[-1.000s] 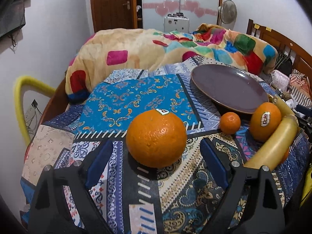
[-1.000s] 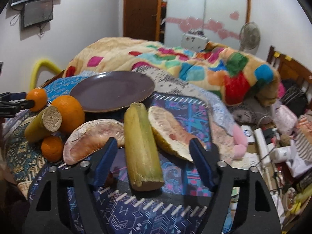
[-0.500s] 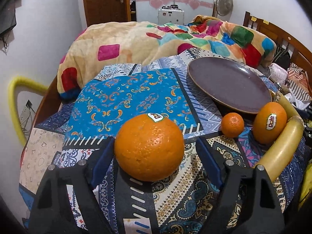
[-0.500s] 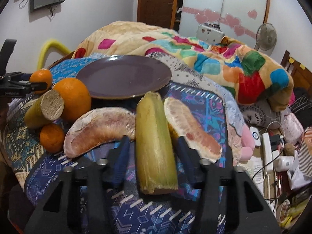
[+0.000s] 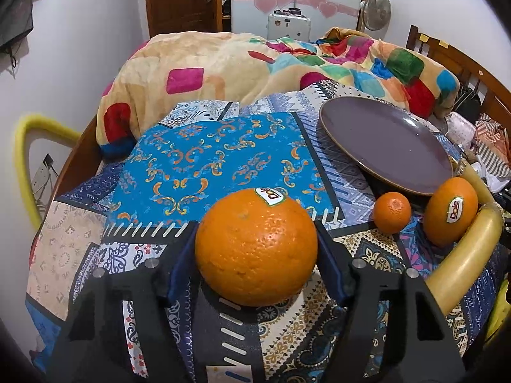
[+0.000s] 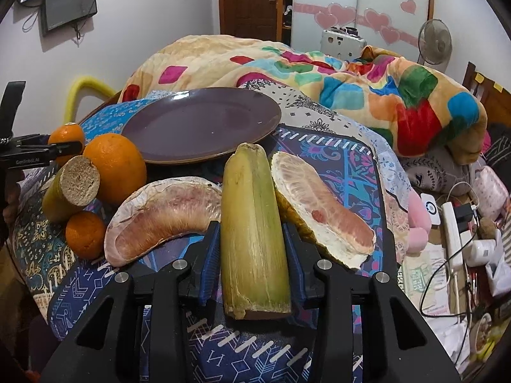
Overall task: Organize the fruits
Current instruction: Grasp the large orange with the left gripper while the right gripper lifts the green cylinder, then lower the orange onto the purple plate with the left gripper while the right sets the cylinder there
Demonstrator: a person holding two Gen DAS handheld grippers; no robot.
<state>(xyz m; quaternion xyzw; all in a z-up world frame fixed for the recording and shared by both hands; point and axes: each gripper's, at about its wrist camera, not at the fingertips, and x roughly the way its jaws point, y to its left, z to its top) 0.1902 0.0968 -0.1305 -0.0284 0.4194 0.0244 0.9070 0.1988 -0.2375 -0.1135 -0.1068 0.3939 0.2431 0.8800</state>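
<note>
Big orange [image 5: 256, 249] sat on patterned cloth [image 5: 204, 162], pinched between left gripper [image 5: 255, 261] pads. Sugarcane piece [image 6: 254, 233] lay lengthwise along right gripper [image 6: 252, 255], clamped at its sides. Purple plate [image 6: 198, 124] lay just beyond cane, nearer right gripper; up-right of orange.

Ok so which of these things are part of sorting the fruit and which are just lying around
Part of the job:
big round orange
small orange mandarin
yellow-green sugarcane piece
two peeled pink pomelo wedges
round purple plate

Lying about:
colourful patchwork blanket
white power strip
standing fan
</note>
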